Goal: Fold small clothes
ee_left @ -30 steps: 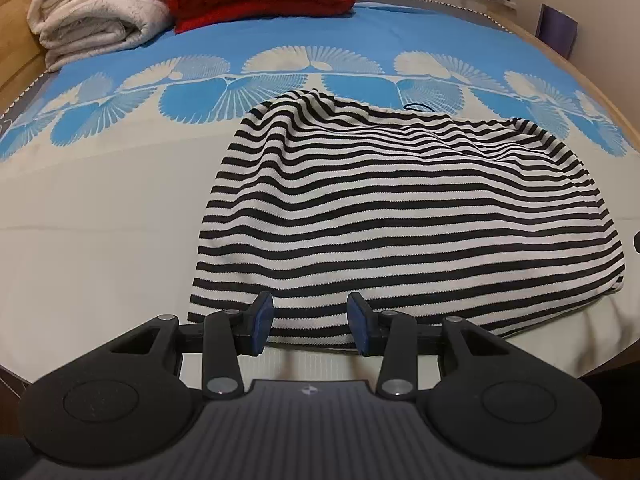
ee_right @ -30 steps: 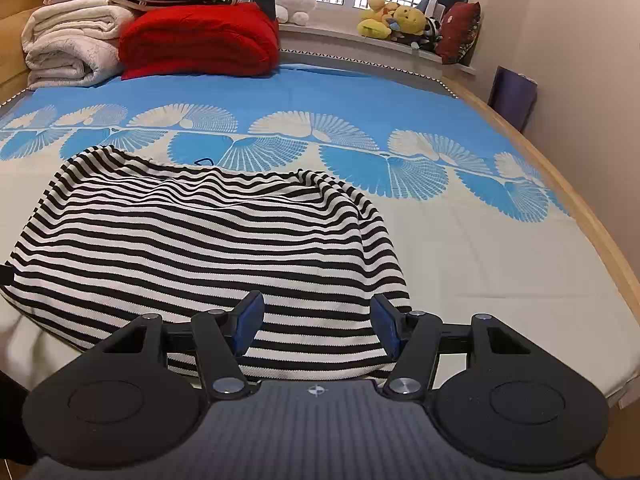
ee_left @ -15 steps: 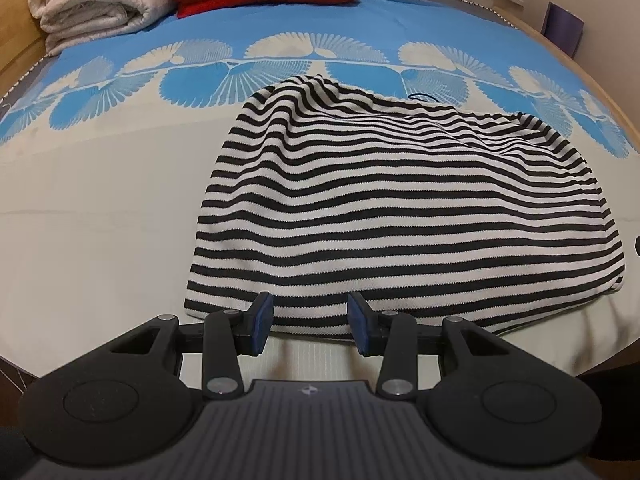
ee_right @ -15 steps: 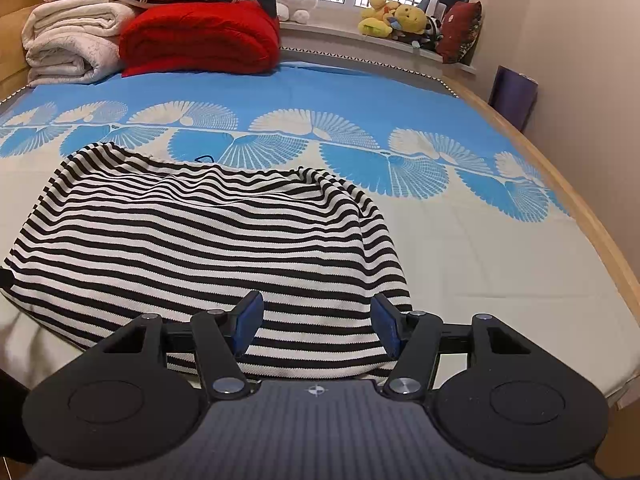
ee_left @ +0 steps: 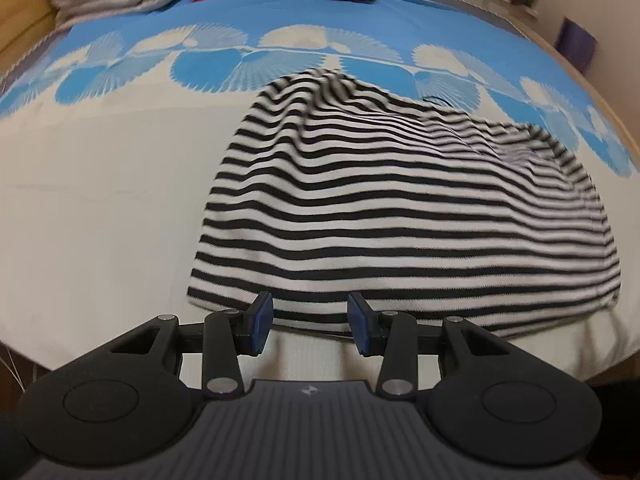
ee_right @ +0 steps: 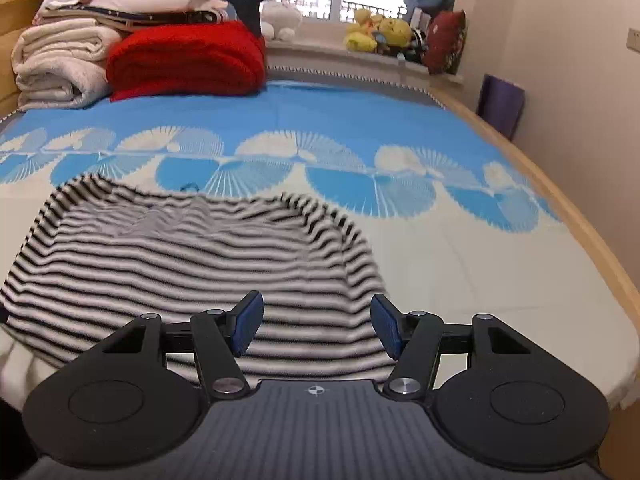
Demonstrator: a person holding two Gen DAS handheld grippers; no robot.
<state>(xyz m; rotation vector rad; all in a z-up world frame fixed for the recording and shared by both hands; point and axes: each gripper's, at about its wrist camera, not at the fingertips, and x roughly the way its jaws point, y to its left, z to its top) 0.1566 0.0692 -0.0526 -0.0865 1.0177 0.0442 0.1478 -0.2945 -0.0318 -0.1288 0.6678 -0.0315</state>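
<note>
A bed (ee_right: 460, 264) with a blue-and-cream sheet carries a striped garment (ee_right: 192, 264) at 8 o'clock; white blankets (ee_right: 60, 66) and a red blanket (ee_right: 188, 60) lie at 11.

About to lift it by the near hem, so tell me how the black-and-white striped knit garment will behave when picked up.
The black-and-white striped knit garment already ripples and humps on the blue-and-cream bedspread, so it will probably hang limp and sag between grips. It looks thin and small, likely light. Its soft knit should pinch easily, though both layers at the hem may come up together.
</note>
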